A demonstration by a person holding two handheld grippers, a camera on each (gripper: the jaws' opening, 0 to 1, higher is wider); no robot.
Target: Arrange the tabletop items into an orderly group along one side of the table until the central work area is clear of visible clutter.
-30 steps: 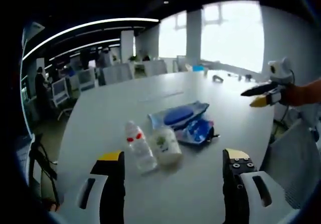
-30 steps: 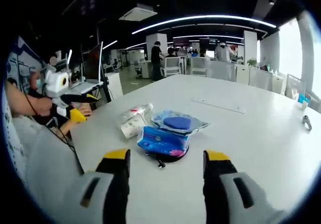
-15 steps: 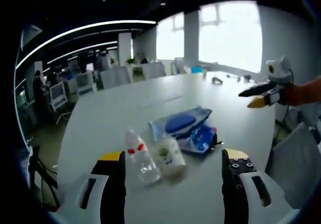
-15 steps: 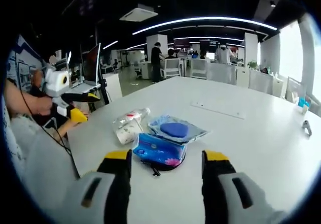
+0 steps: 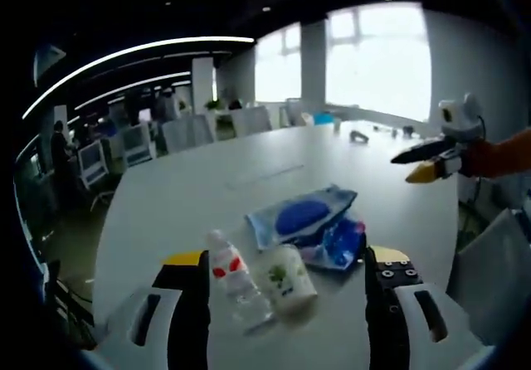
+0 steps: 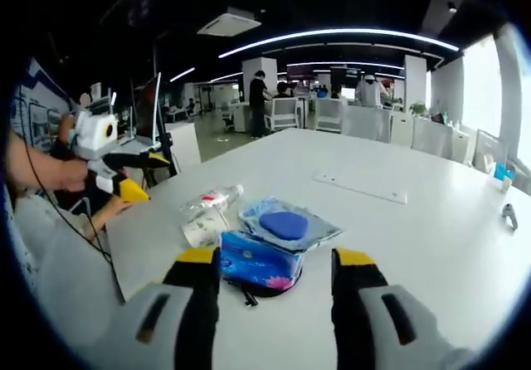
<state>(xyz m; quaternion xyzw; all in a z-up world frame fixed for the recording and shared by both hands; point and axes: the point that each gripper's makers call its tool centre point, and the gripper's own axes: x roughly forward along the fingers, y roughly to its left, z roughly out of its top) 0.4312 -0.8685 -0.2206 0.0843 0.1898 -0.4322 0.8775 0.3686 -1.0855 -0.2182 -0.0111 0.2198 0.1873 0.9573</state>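
A small cluster lies on the white table (image 5: pixel 191 187). It holds a clear bottle with a red label (image 5: pixel 230 277), a white cup with a green print (image 5: pixel 290 275), a blue patterned pouch (image 5: pixel 337 240) and a clear packet with a blue oval inside (image 5: pixel 300 214). My left gripper (image 5: pixel 286 259) is open just in front of the bottle and cup, touching nothing. My right gripper (image 6: pixel 274 259) is open just short of the blue pouch (image 6: pixel 255 264), with the packet (image 6: pixel 286 224), cup (image 6: pixel 202 227) and bottle (image 6: pixel 212 197) behind it. Each gripper appears in the other's view: right gripper (image 5: pixel 430 159), left gripper (image 6: pixel 124 173).
A white paper strip (image 6: pixel 360 187) lies flat further along the table. A small dark object (image 6: pixel 508 211) sits near the far edge. A grey chair back (image 5: pixel 491 280) stands at the table's side. Desks, monitors, chairs and people fill the office behind.
Both views have closed in on the cluster, which now sits lower and larger between each pair of jaws. The items themselves have not moved, and both grippers stay open.
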